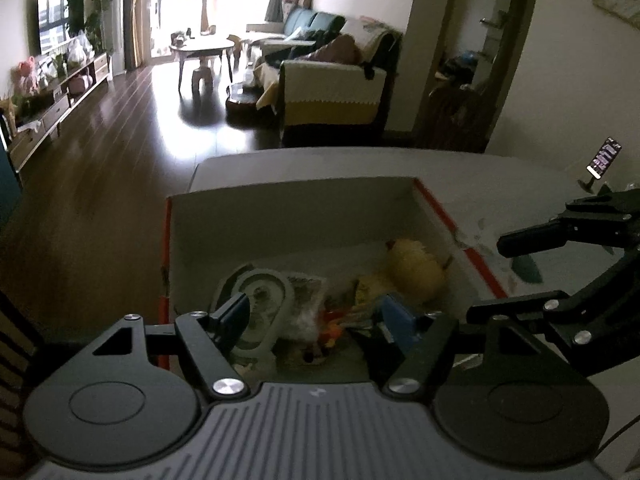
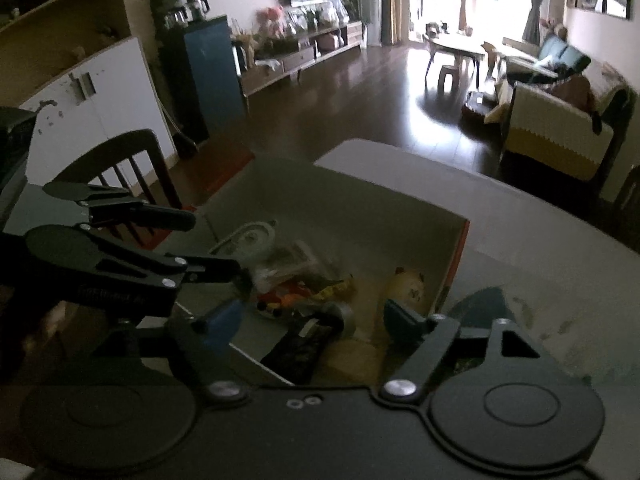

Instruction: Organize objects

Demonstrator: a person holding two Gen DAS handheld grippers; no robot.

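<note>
An open cardboard box (image 1: 280, 216) with red edges stands on the grey table (image 1: 500, 184). Inside lie a yellow plush toy (image 1: 416, 272), a grey-white oval object (image 1: 260, 300), a clear packet (image 1: 308, 300) and small colourful bits. My left gripper (image 1: 314, 316) hangs open over the box's near side, holding nothing. To its right, over the box's right edge, my right gripper (image 1: 508, 276) is open and holds nothing. In the right wrist view my right gripper (image 2: 314, 320) spans a dark packet (image 2: 300, 348), with the plush toy (image 2: 408, 284), box (image 2: 360, 208) and left gripper (image 2: 200, 244) visible.
A phone on a stand (image 1: 604, 158) sits at the table's far right. A dark wooden chair (image 2: 120, 160) stands left of the box. Beyond the table edge lie dark floor, a sofa (image 1: 332, 84) and a low coffee table (image 1: 202, 46).
</note>
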